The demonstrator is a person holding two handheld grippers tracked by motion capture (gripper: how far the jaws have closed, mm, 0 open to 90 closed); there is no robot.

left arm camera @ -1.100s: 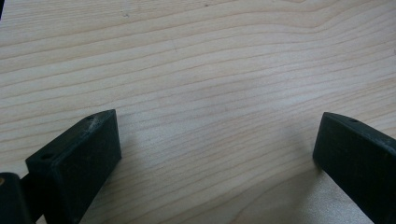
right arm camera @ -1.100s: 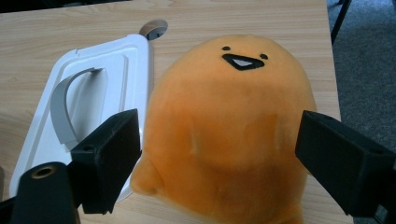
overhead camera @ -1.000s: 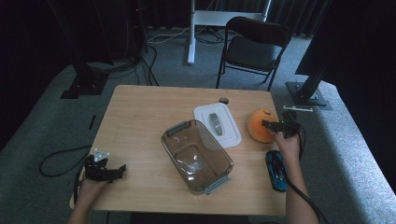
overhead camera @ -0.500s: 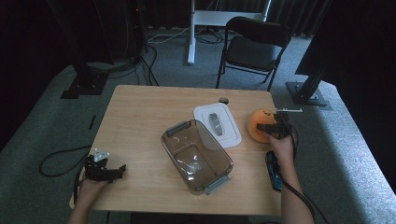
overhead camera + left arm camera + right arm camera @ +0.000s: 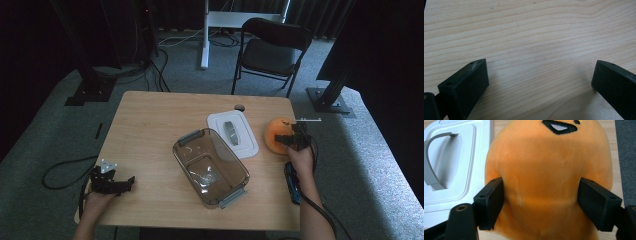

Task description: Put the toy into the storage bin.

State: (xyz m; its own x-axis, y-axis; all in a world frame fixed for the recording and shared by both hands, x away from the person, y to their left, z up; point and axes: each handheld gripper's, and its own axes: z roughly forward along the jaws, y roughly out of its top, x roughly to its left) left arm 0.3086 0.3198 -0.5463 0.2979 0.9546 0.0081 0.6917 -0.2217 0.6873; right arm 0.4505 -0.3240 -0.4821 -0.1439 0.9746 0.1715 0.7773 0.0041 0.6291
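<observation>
While right tool [image 5: 541, 202] pinches orange plush [image 5: 549, 182], white lid [image 5: 456, 170] just beside; left tool [image 5: 540, 85] released.

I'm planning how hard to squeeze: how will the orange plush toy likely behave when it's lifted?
The orange plush toy looks soft: its fuzzy sides already dent where the right tool, whose jaws have just been closing, presses in, so it will probably squash rather than resist. It is likely light for its size. Its rounded body may wobble or roll if nudged on the table.
</observation>
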